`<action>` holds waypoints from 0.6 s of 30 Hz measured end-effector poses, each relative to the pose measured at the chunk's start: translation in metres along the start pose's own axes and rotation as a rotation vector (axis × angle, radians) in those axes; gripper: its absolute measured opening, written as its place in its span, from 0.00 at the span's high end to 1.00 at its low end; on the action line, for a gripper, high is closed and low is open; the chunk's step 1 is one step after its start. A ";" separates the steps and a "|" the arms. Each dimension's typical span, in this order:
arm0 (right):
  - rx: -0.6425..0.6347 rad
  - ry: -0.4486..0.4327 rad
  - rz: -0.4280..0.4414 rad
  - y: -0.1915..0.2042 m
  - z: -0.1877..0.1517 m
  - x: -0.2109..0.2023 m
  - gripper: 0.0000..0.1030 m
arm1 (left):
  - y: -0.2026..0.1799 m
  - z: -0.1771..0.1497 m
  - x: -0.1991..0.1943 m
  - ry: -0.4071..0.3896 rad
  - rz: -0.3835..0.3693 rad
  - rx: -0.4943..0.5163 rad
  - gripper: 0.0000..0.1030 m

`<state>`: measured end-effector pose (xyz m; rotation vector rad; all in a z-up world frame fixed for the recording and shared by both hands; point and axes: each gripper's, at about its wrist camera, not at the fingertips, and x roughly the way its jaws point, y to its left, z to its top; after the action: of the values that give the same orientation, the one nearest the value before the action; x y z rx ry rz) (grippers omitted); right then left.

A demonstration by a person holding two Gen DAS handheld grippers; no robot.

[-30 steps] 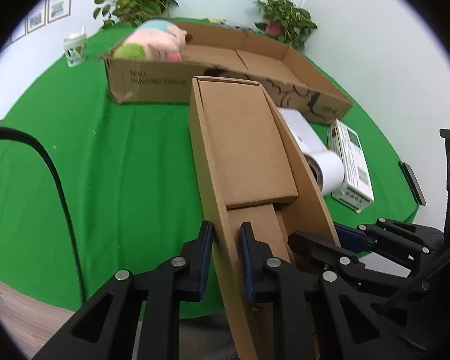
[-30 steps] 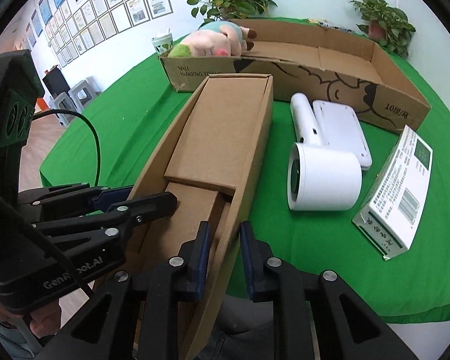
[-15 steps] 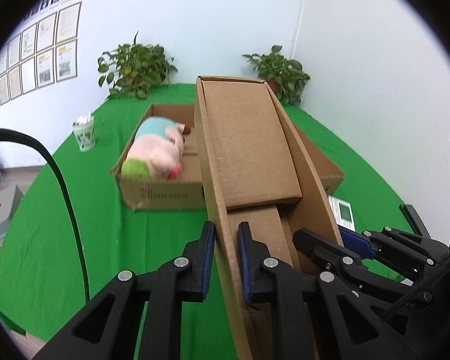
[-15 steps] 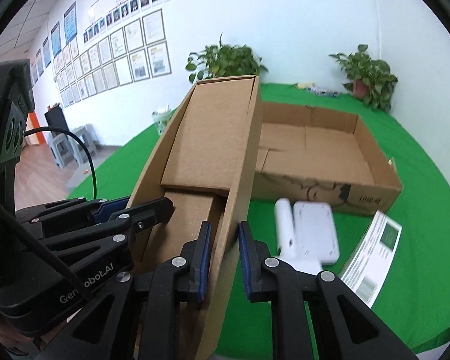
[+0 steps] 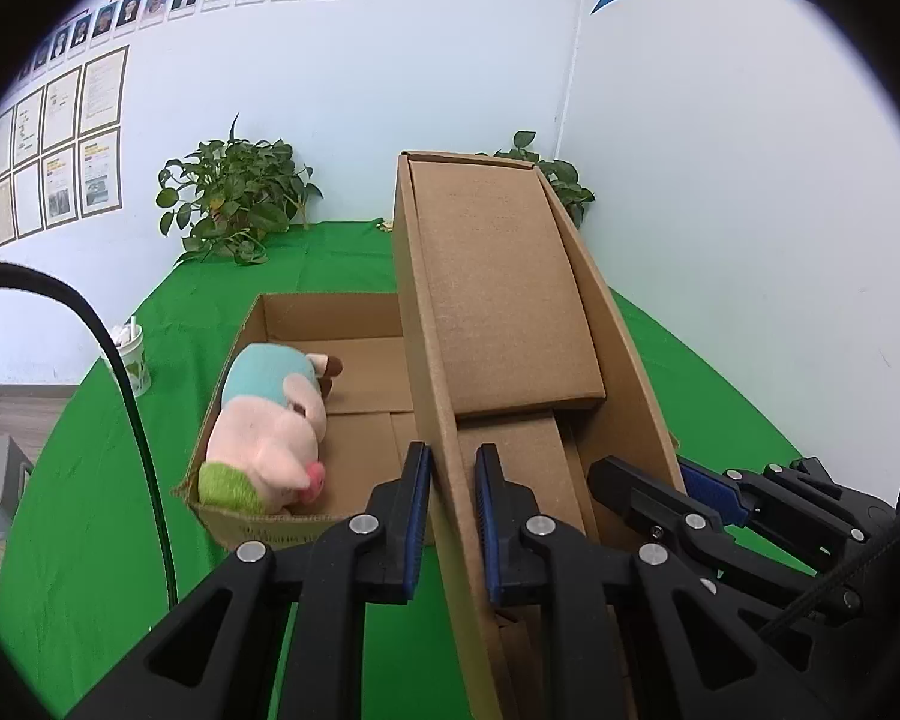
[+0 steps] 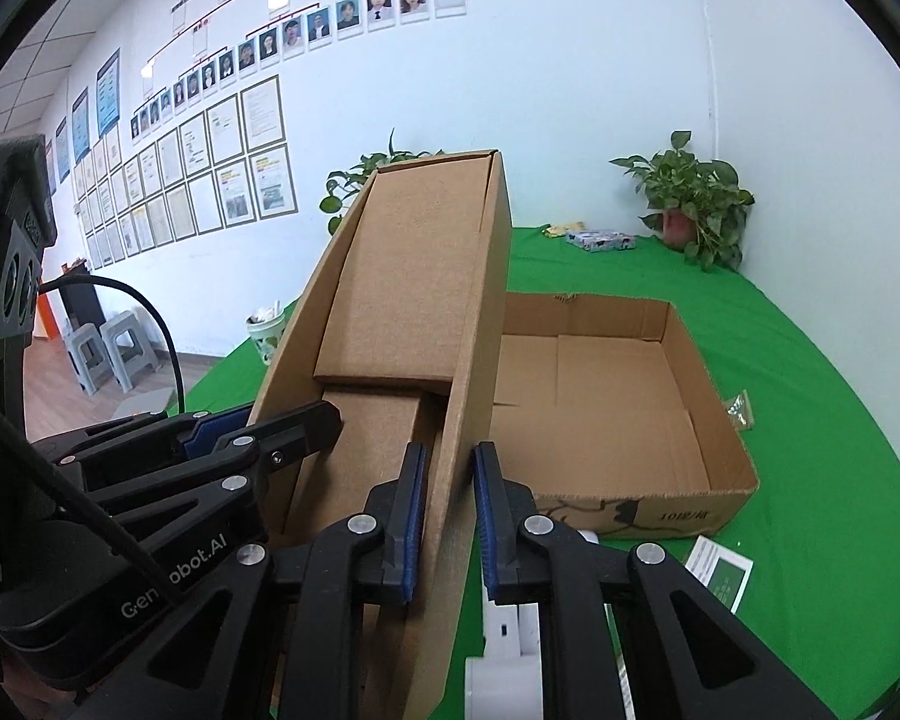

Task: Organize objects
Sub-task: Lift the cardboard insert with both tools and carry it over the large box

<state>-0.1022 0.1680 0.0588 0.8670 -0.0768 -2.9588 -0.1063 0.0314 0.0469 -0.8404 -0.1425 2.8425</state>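
1. Green table: my work surface, covered in cloth; it carries everything below.
2. Large open carton: shallow tray of corrugated board, resting on the table at about 1 o'clock in the right wrist view. I judge it the destination.
3. Narrow cardboard box: long, open-topped, raised off the table and tilted, its far end toward 12 o'clock above the carton. I judge it light and stiff along its length, though the thin side walls could flex or crease under a hard pinch. The best hold is on the two long walls near the close end, one tool per wall, which is how I have it now.
4. Plush pig: soft, lying in the carton's near left corner, at 9 o'clock from the box in the left wrist view.
5. Left gripper: narrow, pads clamping the box's left wall.
6. Right gripper: narrow, jaws nearly together, clamping the box's right wall.
7. White device: only an edge shows below my right tool, at 6 o'clock; I cannot identify it.
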 end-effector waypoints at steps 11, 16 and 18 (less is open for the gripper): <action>0.005 -0.022 -0.025 -0.016 0.059 0.028 0.87 | 0.001 0.044 0.021 -0.015 -0.001 0.027 0.86; 0.004 -0.014 -0.026 -0.018 0.086 0.043 0.87 | 0.006 0.063 0.030 -0.011 -0.001 0.033 0.86; 0.009 -0.010 -0.026 -0.020 0.098 0.050 0.87 | 0.009 0.070 0.036 -0.005 0.000 0.033 0.86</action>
<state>-0.1985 0.1875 0.1133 0.8607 -0.0792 -2.9897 -0.1751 0.0266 0.0852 -0.8269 -0.0962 2.8385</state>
